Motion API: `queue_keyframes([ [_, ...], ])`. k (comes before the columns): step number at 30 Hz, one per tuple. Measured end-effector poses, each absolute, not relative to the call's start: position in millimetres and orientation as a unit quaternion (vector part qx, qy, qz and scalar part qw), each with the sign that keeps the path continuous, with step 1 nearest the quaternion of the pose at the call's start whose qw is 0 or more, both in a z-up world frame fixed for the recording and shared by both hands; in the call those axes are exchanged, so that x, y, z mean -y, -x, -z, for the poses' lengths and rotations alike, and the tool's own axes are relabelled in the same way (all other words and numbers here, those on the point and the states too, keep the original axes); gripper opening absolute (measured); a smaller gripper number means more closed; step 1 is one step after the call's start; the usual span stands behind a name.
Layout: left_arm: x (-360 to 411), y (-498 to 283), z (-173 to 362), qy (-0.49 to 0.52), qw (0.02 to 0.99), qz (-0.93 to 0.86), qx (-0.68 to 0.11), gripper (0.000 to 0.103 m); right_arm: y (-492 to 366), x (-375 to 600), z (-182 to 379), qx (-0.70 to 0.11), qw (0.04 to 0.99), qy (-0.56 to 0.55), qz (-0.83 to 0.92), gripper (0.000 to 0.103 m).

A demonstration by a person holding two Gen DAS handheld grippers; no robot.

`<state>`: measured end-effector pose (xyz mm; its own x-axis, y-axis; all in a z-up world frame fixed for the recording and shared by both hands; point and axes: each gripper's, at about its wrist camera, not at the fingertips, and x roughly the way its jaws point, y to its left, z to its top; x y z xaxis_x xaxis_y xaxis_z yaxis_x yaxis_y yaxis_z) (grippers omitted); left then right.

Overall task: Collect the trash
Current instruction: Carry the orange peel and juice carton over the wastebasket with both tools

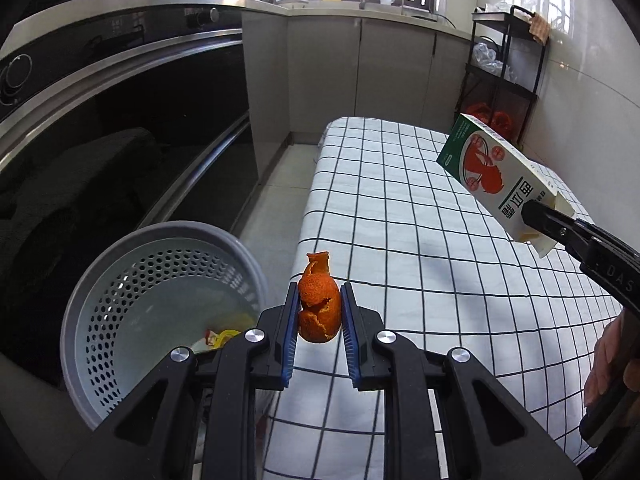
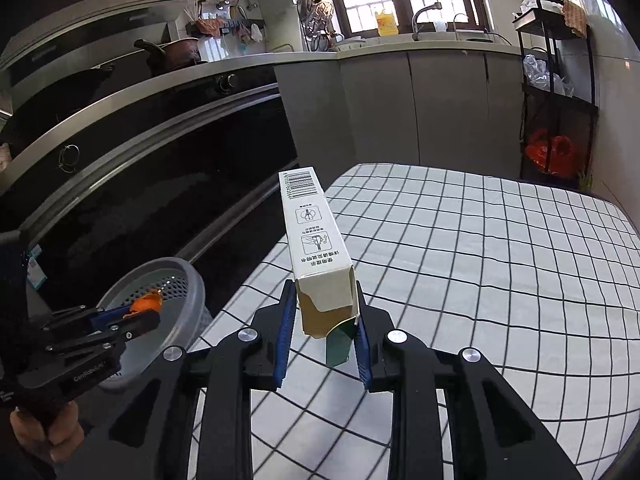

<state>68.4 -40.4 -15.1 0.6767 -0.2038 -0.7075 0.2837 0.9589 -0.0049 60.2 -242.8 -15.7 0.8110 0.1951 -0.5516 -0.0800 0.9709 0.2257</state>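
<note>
My left gripper (image 1: pixel 319 304) is shut on an orange peel (image 1: pixel 318 304) and holds it over the left edge of the checked table (image 1: pixel 420 248), just right of the grey perforated trash basket (image 1: pixel 120 280). The basket holds a yellow and white scrap (image 1: pixel 216 338). My right gripper (image 2: pixel 325 300) is shut on a white and green carton box (image 2: pixel 312 232) and holds it above the table. In the left wrist view the box (image 1: pixel 496 176) is at the right. In the right wrist view the left gripper (image 2: pixel 140 312) with the peel (image 2: pixel 146 303) is over the basket's (image 2: pixel 188 296) rim.
A black oven front (image 1: pixel 120 140) under a steel counter runs along the left. Grey cabinets (image 1: pixel 360 72) and a sink counter stand at the back. A black shelf rack (image 2: pixel 556 100) with bags stands at the back right, by the wall.
</note>
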Motion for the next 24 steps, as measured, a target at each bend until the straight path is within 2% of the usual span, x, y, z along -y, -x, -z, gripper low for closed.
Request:
queue_keyframes([
  [11, -38, -66, 6, -0.063, 0.926, 0.062, -0.366, 0.021, -61, 168, 7, -0.286, 0.945, -0.105, -0.120, 0.026],
  [24, -110, -90, 39, -0.015, 0.916, -0.016, -0.400, 0.023, -96, 61, 29, -0.337, 0.920, -0.053, -0.196, 0.026],
])
